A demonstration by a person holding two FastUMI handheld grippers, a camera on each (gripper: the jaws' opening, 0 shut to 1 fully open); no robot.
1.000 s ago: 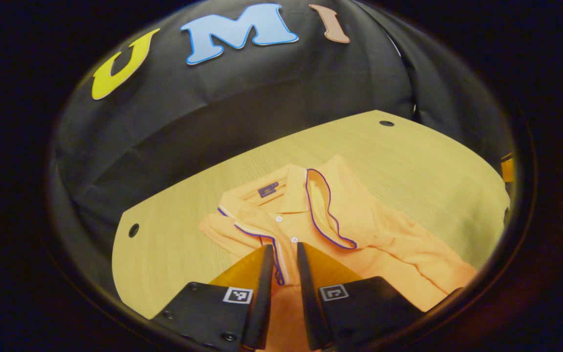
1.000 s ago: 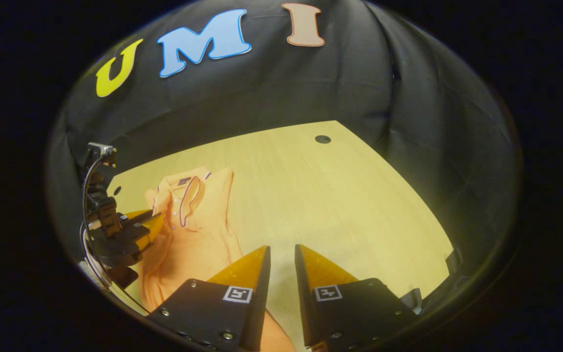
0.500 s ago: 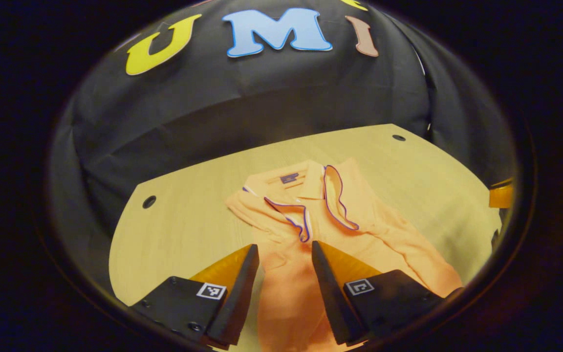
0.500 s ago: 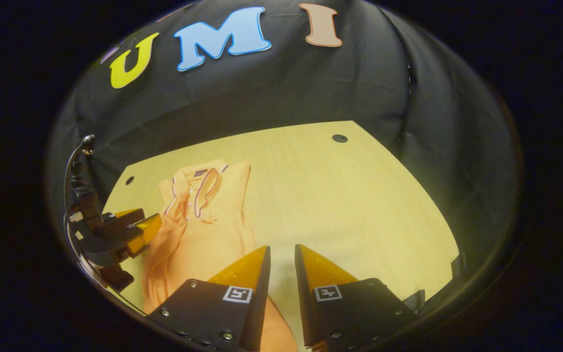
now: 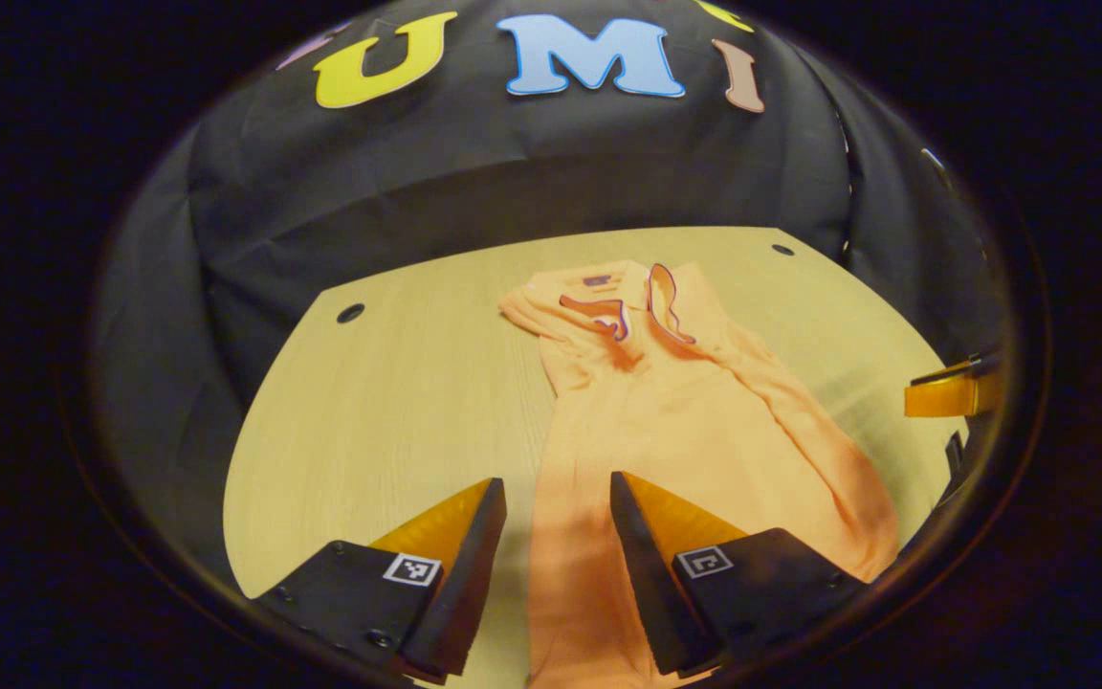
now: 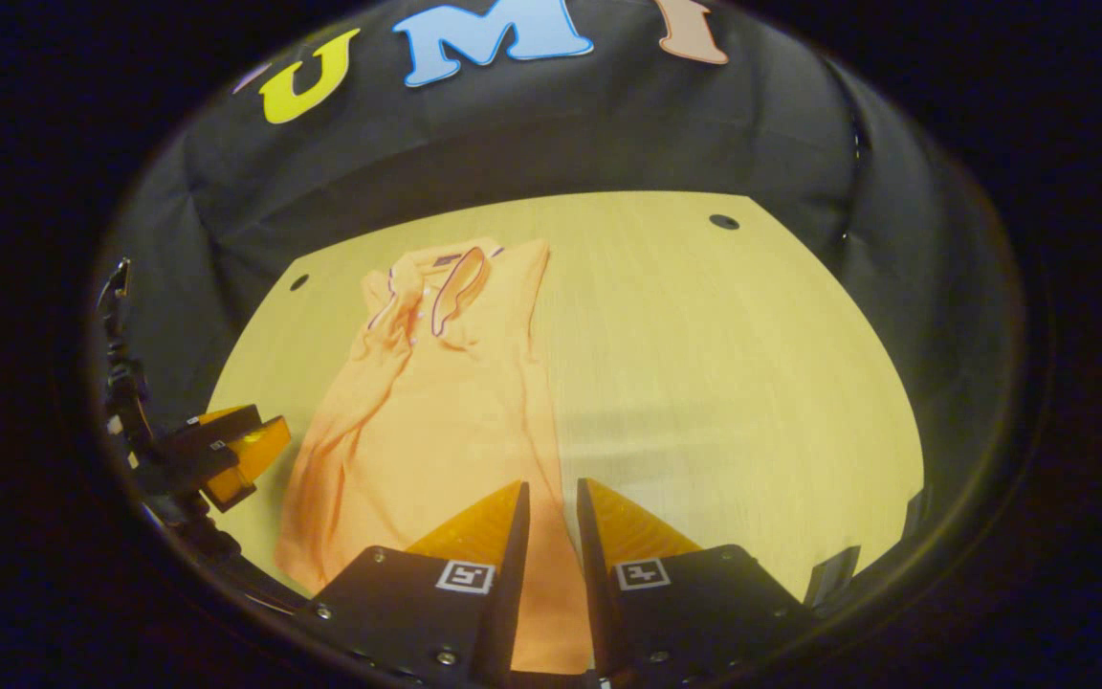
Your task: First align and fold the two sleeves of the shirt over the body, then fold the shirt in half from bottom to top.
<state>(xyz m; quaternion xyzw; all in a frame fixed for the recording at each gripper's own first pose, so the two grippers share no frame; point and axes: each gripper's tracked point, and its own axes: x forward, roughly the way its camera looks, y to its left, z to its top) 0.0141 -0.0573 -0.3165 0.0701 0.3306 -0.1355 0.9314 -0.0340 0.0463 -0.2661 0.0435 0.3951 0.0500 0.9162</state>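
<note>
The shirt (image 5: 675, 411) lies on the table (image 5: 398, 402), collar (image 5: 651, 301) farthest away.

Black screwed mounts, square markers

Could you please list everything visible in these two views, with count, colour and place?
orange short-sleeved polo shirt: one, orange with dark piping on collar and cuffs, lying lengthwise on the table, collar toward the booth wall, both sleeves folded in over the body.
light wooden table: one, pale yellow wood, under the shirt, with small dark round holes near its far corners.
black cloth booth wall: one, black, behind the table.
left claw: one, open, over the lower part of the shirt.
right claw: one, fingers nearly together, over the shirt's lower edge; whether it pinches cloth is unclear.
</note>
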